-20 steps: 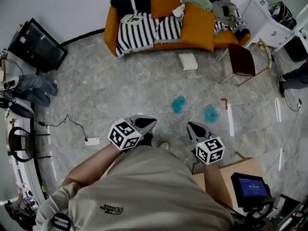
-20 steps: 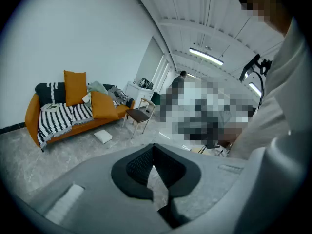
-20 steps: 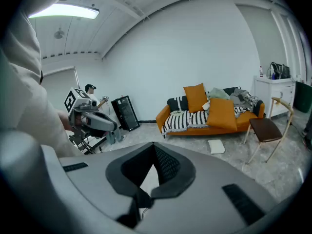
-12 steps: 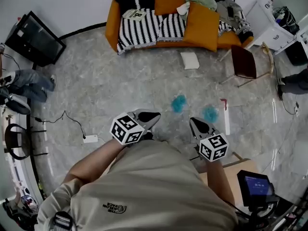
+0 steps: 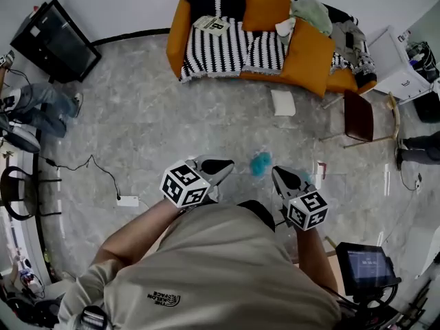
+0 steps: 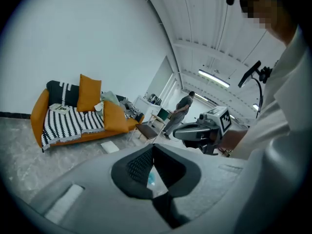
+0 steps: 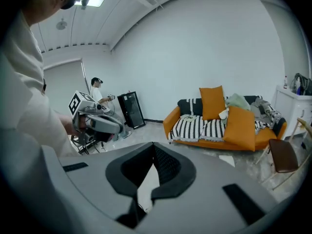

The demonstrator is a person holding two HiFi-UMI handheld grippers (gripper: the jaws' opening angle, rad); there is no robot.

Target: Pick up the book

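Book [image 5: 212,25] lying on sofa [image 5: 177,43], far beyond the fingertips [image 6: 139,165]
Left gripper [image 5: 221,165] and right gripper [image 5: 278,176] are carried with jaws together, empty, presumably for the approach

- grey stone-tile floor [image 5: 158,115], carries everything below
- orange sofa [image 5: 180,33] stands on the floor, back against the far wall
- on the sofa: black-white striped blanket [image 5: 230,47] over seat and back
- book [image 5: 211,25] flat on the blanket, toward the sofa's left end
- orange cushions [image 5: 268,2], one upright at the back, one leaning further right
- heap of clothes [image 5: 323,16] at the sofa's right end
- white flat pad [image 5: 282,102] on the floor, just in front of the sofa
- teal fluffy thing [image 5: 260,163] on the floor, mid-room
- wooden chair [image 5: 359,115], dark seat, right of the pad
- black screen [image 5: 58,43] at the left, by the wall
- white power strip [image 5: 127,201] on the floor, left side
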